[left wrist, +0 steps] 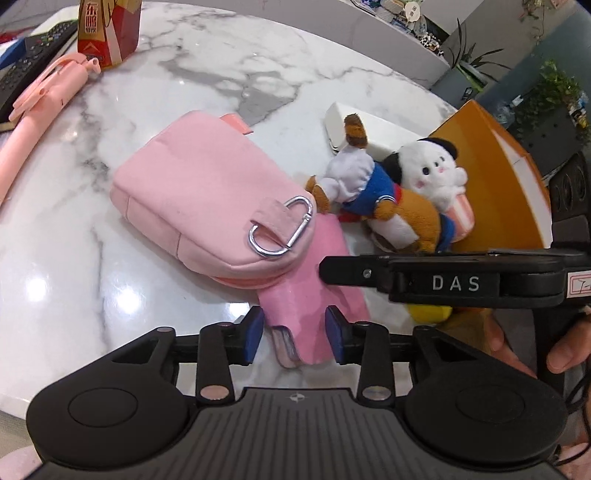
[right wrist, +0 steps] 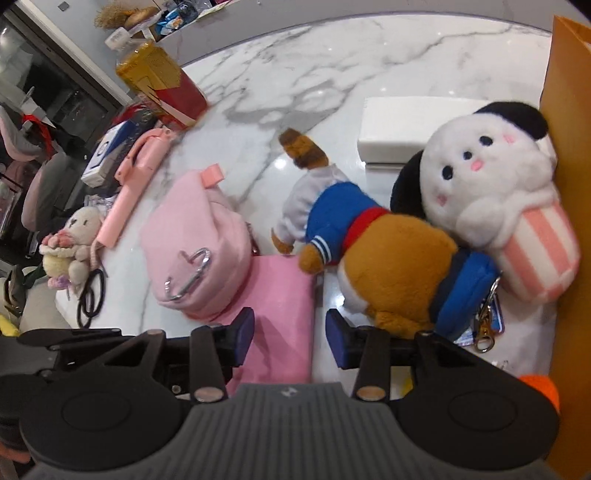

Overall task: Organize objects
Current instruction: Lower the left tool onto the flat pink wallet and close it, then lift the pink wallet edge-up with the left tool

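A pink pouch (left wrist: 207, 192) with a silver carabiner (left wrist: 280, 229) lies on the marble table (left wrist: 184, 85), partly on a flat pink wallet (left wrist: 314, 295). My left gripper (left wrist: 294, 338) is open, its blue pads on either side of the wallet's near end. A brown sailor plush (left wrist: 376, 192) and a white dog plush (left wrist: 432, 173) lie to the right against an orange box (left wrist: 495, 177). My right gripper (right wrist: 290, 334) is open above the wallet (right wrist: 280, 310), just left of the sailor plush (right wrist: 373, 254). The pouch (right wrist: 199, 243) and dog plush (right wrist: 491, 188) also show there.
A white box (left wrist: 369, 133) lies behind the plushes. A pink handheld fan (left wrist: 40, 110), a red-gold carton (left wrist: 107, 29) and a remote (left wrist: 29, 62) sit at the far left. A small bunny plush (right wrist: 74, 243) and black hair ties (right wrist: 90, 295) lie near the table's left edge.
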